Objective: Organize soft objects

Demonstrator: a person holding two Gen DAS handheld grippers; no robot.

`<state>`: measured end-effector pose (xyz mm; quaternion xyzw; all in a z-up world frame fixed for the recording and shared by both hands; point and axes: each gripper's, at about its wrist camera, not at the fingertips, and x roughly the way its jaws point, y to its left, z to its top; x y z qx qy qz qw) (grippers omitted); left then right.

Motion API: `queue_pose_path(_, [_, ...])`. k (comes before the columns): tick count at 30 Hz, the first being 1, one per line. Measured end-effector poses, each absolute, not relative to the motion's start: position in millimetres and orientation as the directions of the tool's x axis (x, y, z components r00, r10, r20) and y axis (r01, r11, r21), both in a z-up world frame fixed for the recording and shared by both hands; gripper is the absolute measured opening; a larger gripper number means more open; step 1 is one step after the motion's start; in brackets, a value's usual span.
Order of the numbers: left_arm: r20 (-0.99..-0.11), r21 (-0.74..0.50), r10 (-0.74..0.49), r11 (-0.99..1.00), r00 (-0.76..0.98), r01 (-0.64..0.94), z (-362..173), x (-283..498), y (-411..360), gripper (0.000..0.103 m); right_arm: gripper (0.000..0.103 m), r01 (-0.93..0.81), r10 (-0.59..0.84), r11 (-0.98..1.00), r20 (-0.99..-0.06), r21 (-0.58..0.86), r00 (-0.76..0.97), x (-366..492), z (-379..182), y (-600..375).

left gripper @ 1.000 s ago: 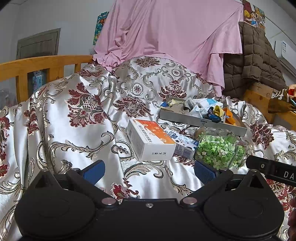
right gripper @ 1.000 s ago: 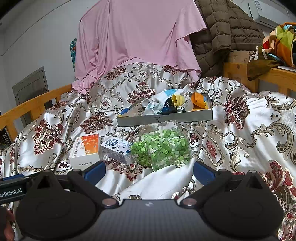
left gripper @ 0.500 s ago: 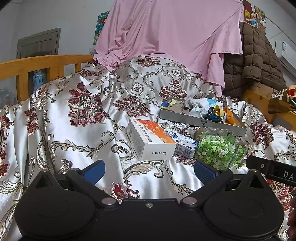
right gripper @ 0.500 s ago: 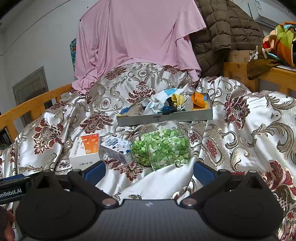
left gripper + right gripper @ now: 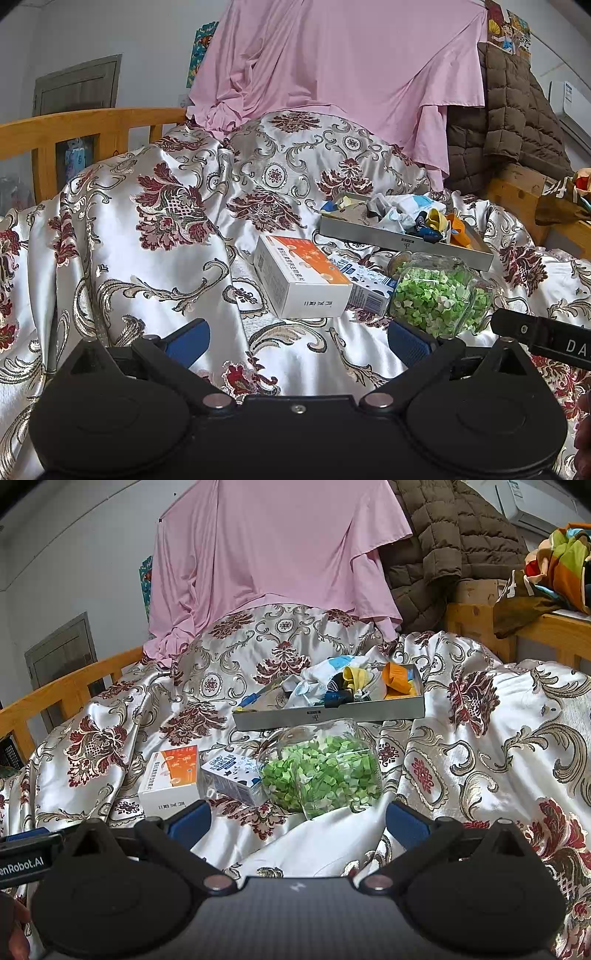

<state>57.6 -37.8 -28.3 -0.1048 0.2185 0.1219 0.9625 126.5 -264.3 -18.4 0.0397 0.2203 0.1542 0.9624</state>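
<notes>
A shallow grey tray lies on the satin bedspread with a heap of soft items in it: white, blue, yellow and orange cloth pieces. In front of it lie an orange-and-white box, a small blue-and-white carton and a clear jar of green paper stars. My left gripper stands open, low over the bedspread, short of the box. My right gripper is open too, just short of the jar. Neither holds anything.
The floral satin bedspread is rumpled in folds. A pink sheet hangs behind, a brown quilted coat to the right. Wooden bed rails run along both sides. The other gripper's bar shows at right.
</notes>
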Motion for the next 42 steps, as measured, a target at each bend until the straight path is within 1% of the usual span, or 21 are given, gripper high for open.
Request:
queue_pose_path(29, [-0.448, -0.15, 0.188, 0.948, 0.874, -0.281, -28.3, 57.9, -37.2, 0.102, 0.103, -0.279, 0.314, 0.949, -0.413, 0.145, 0.855, 126.9, -18.1, -264.2])
queue_pose_path(35, [-0.439, -0.167, 0.151, 0.955, 0.886, -0.246, -28.8, 55.2, -40.1, 0.102, 0.103, -0.279, 0.314, 0.949, -0.414, 0.145, 0.854, 126.9, -17.9, -264.2])
queue_pose_path(37, [-0.437, -0.154, 0.145, 0.96, 0.888, -0.233, -30.2, 53.9, -43.4, 0.102, 0.103, -0.279, 0.314, 0.949, -0.414, 0.144, 0.854, 126.9, -17.9, -264.2])
queue_pose_path(40, [-0.449, -0.124, 0.177, 0.958, 0.876, -0.257, -31.4, 55.5, -44.9, 0.102, 0.103, -0.279, 0.314, 0.949, -0.414, 0.145, 0.854, 127.0, -17.7, -264.3])
queue_pose_path(42, [-0.454, -0.126, 0.188, 0.954, 0.871, -0.272, -29.9, 56.2, -41.6, 0.102, 0.103, -0.279, 0.314, 0.949, -0.414, 0.145, 0.854, 127.1, -17.7, -264.3])
